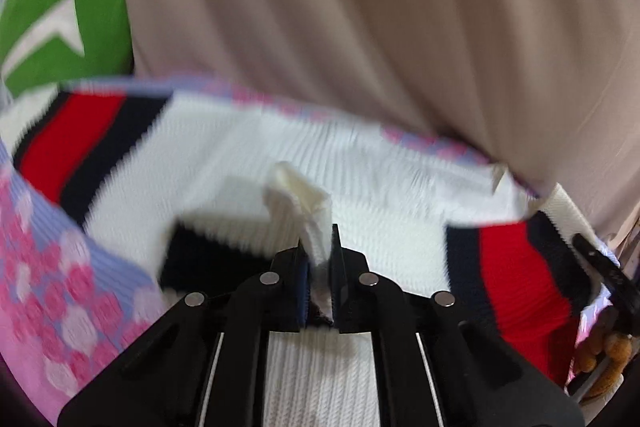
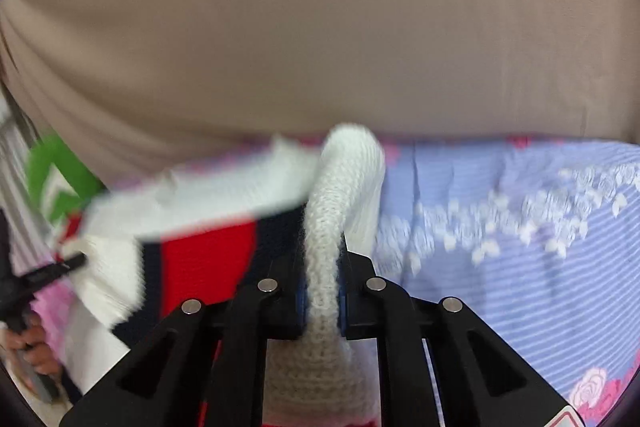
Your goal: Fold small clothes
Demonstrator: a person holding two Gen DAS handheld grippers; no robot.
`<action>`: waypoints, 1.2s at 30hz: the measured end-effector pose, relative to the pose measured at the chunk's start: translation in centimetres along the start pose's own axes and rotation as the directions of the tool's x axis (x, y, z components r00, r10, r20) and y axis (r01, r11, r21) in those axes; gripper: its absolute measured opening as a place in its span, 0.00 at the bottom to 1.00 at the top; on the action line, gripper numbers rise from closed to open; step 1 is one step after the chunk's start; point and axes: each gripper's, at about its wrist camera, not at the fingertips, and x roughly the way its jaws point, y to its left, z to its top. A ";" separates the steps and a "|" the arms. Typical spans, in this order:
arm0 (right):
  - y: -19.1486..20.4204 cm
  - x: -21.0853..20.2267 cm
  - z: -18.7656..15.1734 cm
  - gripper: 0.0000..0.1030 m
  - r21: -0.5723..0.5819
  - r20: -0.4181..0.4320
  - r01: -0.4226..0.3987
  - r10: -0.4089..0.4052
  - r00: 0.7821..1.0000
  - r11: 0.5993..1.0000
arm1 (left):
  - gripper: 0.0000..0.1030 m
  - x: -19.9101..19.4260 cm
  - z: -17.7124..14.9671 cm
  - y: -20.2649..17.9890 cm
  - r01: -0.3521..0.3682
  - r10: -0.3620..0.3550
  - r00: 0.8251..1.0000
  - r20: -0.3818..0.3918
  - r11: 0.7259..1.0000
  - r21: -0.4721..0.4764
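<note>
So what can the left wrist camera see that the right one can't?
Only the left wrist view shows the left gripper pinching white knit and the pink flowered part of the sheet. Only the right wrist view shows the right gripper clamped on a thick knit fold, plus blue striped sheet beside it. Both show the white sweater with red and navy bands, the beige cloth behind, and a green object.

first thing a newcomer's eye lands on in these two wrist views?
The white knit sweater with red and navy bands, lifted above the floral bedsheet and blurred. Both grippers are shut on it: the left gripper pinches a white fold, the right gripper a thick knit roll. Behind, the person's beige garment fills the upper frame.
</note>
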 end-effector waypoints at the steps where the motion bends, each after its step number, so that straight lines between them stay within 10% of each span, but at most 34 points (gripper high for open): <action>1: -0.4 -0.7 -0.3 0.09 0.042 0.046 -0.005 0.003 0.999 0.999 | 0.07 -0.6 0.6 -0.4 0.001 -0.001 0.999 0.040 1.000 0.011; 5: -5.1 4.8 -2.7 0.10 0.063 -0.181 0.191 -0.177 0.967 0.979 | 0.08 3.1 -0.4 -1.8 -0.006 0.008 0.999 -0.032 0.999 0.050; 12: -0.3 -2.4 -1.7 0.11 -0.025 0.015 0.163 -0.162 0.987 0.986 | 0.12 5.3 -2.9 -2.1 -0.052 0.055 0.997 -0.053 0.997 0.063; 15: 0.6 -1.4 -3.6 0.10 -0.117 -0.085 0.107 -0.117 0.989 0.987 | 0.12 5.6 -3.0 -1.9 -0.043 0.045 0.998 -0.052 0.998 0.045; 17: -1.3 1.9 -5.6 0.02 -0.148 -0.204 0.204 -0.232 0.951 0.968 | 0.13 4.9 -3.5 -1.5 -0.047 0.050 0.998 -0.047 0.998 0.051; 20: -3.3 0.1 -5.9 0.00 0.013 -0.162 0.171 -0.167 0.973 0.985 | 0.24 4.6 -3.8 -1.5 -0.054 0.055 0.998 -0.034 0.998 0.030; 28: -2.5 -1.6 -6.0 0.00 -0.056 -0.121 0.246 -0.251 0.960 0.968 | 0.44 0.5 -4.9 2.2 -0.043 0.043 0.999 -0.005 0.998 -0.050; 31: -0.1 -3.7 -6.9 0.11 -0.077 -0.101 0.156 -0.163 0.981 0.985 | 0.89 -3.3 -3.9 6.6 -0.096 0.103 0.992 0.076 0.991 -0.092; 36: 4.0 -3.8 -12.5 0.16 -0.116 -0.233 -0.009 -0.019 0.972 0.993 | 0.93 -5.8 0.5 18.6 -0.247 0.278 0.957 0.082 0.930 -0.271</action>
